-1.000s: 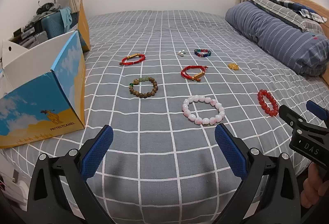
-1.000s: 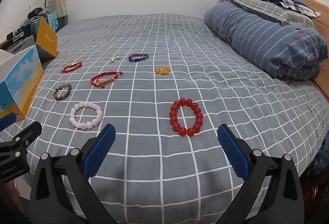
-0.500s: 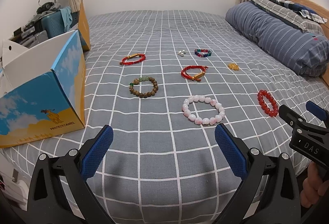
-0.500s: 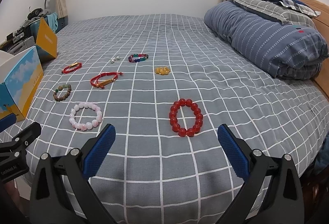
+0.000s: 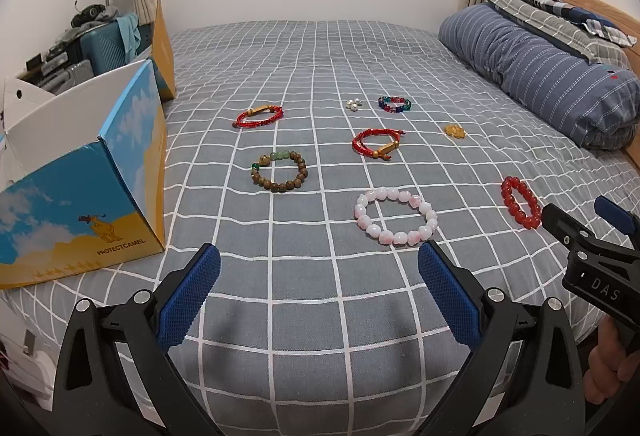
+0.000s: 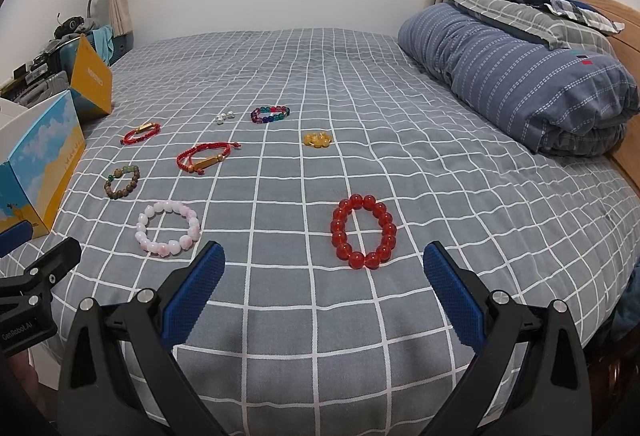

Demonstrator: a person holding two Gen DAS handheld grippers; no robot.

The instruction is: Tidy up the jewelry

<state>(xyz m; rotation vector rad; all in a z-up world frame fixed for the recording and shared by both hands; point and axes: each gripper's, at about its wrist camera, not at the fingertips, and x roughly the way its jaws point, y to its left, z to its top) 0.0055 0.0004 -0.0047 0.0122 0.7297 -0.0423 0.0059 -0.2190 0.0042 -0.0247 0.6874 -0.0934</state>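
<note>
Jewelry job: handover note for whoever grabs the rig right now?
Left claw: open, empty, hovering over the bed's near edge.
Right claw: open, empty, facing the red bead bracelet.
All pieces lie loose on the bedspread: pink bead bracelet, wooden bead bracelet, two red cord bracelets, multicolour bracelet, small silver piece, amber piece.
Open blue-and-yellow box stands at the left; its inside is not visible.
Done: no piece visibly put away. Left: every piece.

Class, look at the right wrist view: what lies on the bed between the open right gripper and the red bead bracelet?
Nothing: in the right wrist view only bare checked bedsheet lies between the right gripper and the red bead bracelet.
</note>
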